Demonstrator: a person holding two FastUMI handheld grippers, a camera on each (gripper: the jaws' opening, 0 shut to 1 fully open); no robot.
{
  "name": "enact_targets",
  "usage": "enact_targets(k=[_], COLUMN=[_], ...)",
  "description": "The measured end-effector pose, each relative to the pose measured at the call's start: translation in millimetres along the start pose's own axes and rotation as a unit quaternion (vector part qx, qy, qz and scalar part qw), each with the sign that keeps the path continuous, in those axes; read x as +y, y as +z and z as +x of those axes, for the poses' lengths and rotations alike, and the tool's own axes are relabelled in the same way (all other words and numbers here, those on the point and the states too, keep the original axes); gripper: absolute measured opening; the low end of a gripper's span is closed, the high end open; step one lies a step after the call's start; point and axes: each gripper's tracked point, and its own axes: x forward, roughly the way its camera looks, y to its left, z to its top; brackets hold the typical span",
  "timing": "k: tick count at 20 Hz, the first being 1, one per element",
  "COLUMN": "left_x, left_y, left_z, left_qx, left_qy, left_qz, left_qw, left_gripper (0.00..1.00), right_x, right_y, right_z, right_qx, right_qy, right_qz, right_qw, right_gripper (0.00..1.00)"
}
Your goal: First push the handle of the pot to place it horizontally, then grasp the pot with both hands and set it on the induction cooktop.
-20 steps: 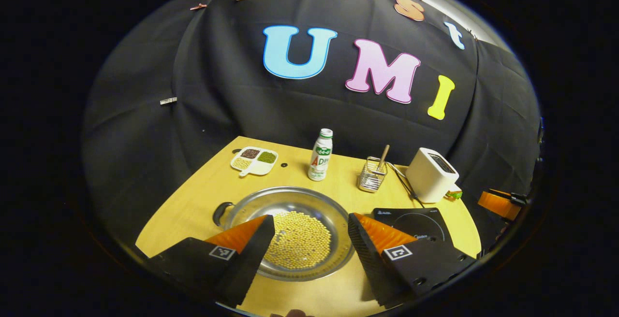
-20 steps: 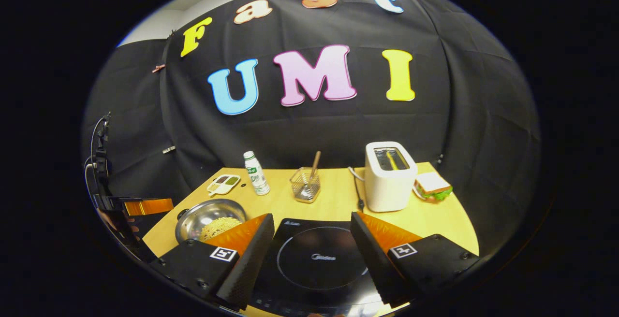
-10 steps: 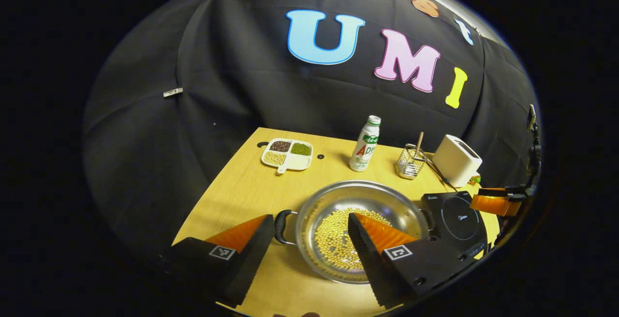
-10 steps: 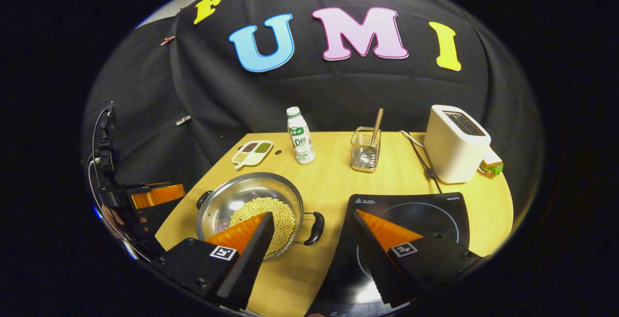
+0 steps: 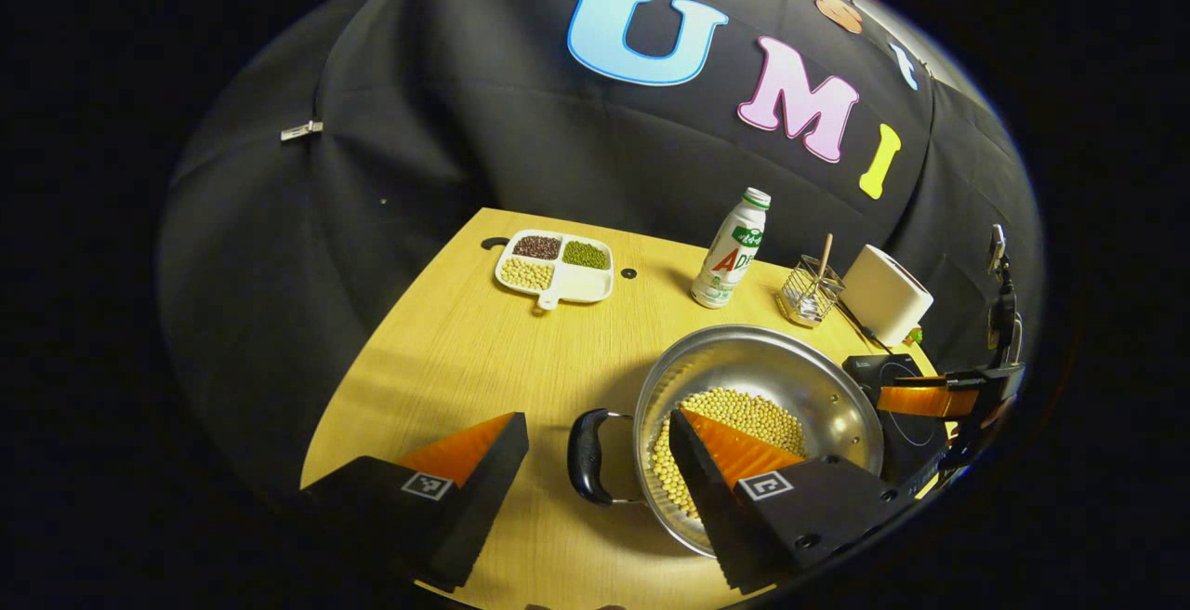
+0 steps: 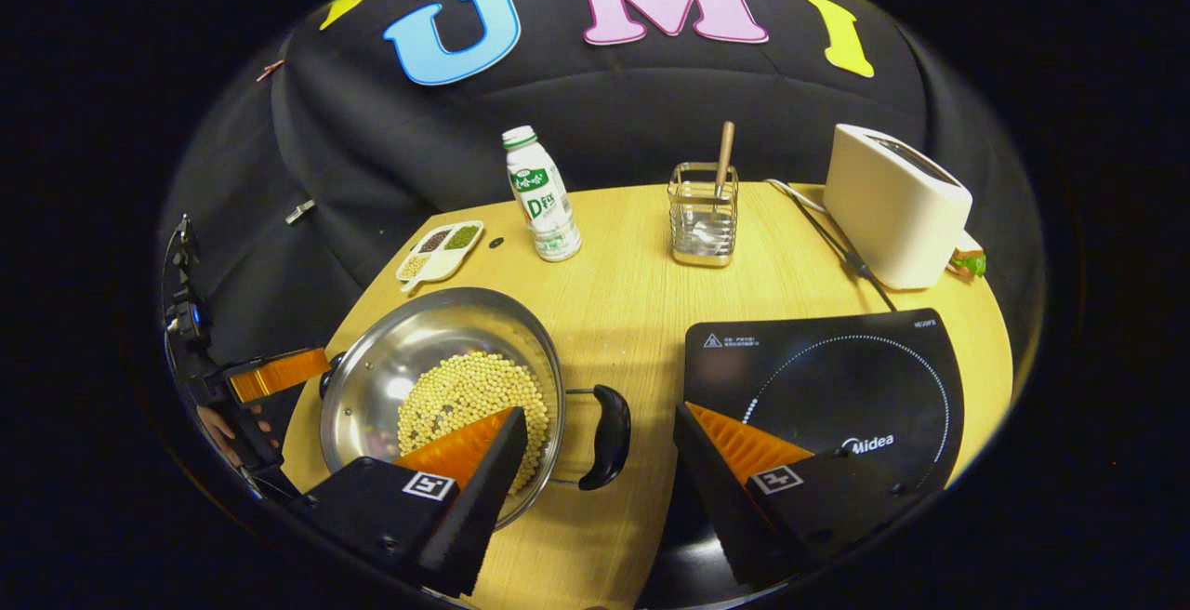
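A steel pot (image 5: 744, 359) with soybeans (image 5: 744, 410) in it stands on the wooden table. Its two black handles lie to the left and right. In the left gripper view the left handle (image 5: 588, 457) sits between the fingers of my open left gripper (image 5: 595, 424), just ahead of them. In the right gripper view the pot (image 6: 409, 331) shows its right handle (image 6: 609, 438) between the fingers of my open right gripper (image 6: 600, 419). The black induction cooktop (image 6: 827, 387) lies just right of the pot. Each view catches the other gripper across the pot.
At the back of the table (image 5: 465, 350) stand a white bottle (image 6: 542, 196), a divided dish of beans (image 6: 440, 250), a wire holder with a wooden stick (image 6: 704, 215) and a white toaster (image 6: 894, 205) with its cord. A sandwich (image 6: 967, 261) lies beside the toaster.
Both grippers have dropped lower and closer to the table. The left one shifted to the pot's left handle. The right one shifted from over the cooktop to the right handle. The pot stayed put.
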Motion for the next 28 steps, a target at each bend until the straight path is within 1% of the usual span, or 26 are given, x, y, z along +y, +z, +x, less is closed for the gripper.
enact_targets(k=[2,5,7,8,9,10,11,13,14,15,16,17,18,20,21,22,23,24,28], left_x=[0.5,-3.4,-8.1,-9.0,-8.1,-7.0,-7.5,-9.3,-10.0,-12.5,-14.3,-13.6,-12.3,-10.0,-10.2,-9.8,-10.3,-9.9,-10.8], left_y=[-3.9,-16.5,-22.0,-23.9,-26.9,-29.7,-34.6,-37.3,-37.2,-37.1,-37.3,-38.4,-37.6,-38.2,-37.1,-36.7,-38.8,-37.8,-36.7], left_z=[11.0,24.4,28.5,29.4,32.9,35.0,36.3,36.6,37.0,36.0,34.7,37.3,37.8,38.8,37.8,37.3,37.9,36.9,37.2], left_qx=[0.008,0.027,0.035,0.038,0.043,0.048,0.055,0.060,0.060,0.059,0.061,0.062,0.060,0.059,0.059,0.059,0.063,0.059,0.057], left_qy=[-0.012,-0.034,-0.052,-0.058,-0.062,-0.064,-0.068,-0.076,-0.079,-0.085,-0.088,-0.086,-0.084,-0.081,-0.080,-0.078,-0.075,-0.072,-0.068], left_qz=[-0.003,-0.015,-0.027,-0.032,-0.036,-0.038,-0.040,-0.047,-0.049,-0.051,-0.051,-0.051,-0.051,-0.055,-0.055,-0.054,-0.055,-0.057,-0.071], left_qw=[1.000,0.999,0.998,0.997,0.996,0.996,0.995,0.994,0.994,0.993,0.993,0.993,0.993,0.993,0.994,0.994,0.994,0.994,0.994], left_gripper=[0.95,0.95,0.94,0.94,0.93,0.92,0.88,0.81,0.79,0.74,0.70,0.63,0.61,0.61,0.60,0.59,0.56,0.57,0.53], right_x=[8.7,10.7,21.6,21.7,21.3,21.1,22.6,18.9,15.3,12.3,9.7,7.2,7.9,5.3,6.2,5.9,6.2,5.9,5.9], right_y=[-10.0,-20.4,-27.4,-31.0,-33.6,-36.4,-37.4,-37.6,-38.6,-38.6,-38.5,-39.2,-39.2,-44.1,-40.2,-42.0,-41.7,-42.1,-42.4], right_z=[11.8,24.2,29.6,31.9,34.6,37.0,38.3,40.9,42.4,42.3,43.3,43.7,44.2,50.0,43.8,44.1,44.9,45.1,43.6], right_qx=[0.018,0.033,0.044,0.051,0.057,0.062,0.065,0.066,0.066,0.067,0.068,0.071,0.074,0.074,0.076,0.080,0.081,0.081,0.084], right_qy=[0.006,-0.002,0.010,0.009,0.012,0.012,0.013,0.007,0.000,-0.005,-0.008,-0.010,-0.009,-0.015,-0.016,-0.018,-0.019,-0.017,-0.020], right_qz=[0.017,0.017,0.040,0.047,0.051,0.054,0.056,0.054,0.052,0.052,0.055,0.059,0.062,0.060,0.061,0.067,0.072,0.071,0.065], right_qw=[1.000,0.999,0.998,0.998,0.997,0.997,0.996,0.996,0.996,0.996,0.996,0.996,0.995,0.995,0.995,0.994,0.994,0.994,0.994], right_gripper=[0.99,0.99,0.99,0.99,0.99,0.98,0.96,0.93,0.89,0.85,0.83,0.70,0.62,0.61,0.59,0.59,0.61,0.51,0.52])
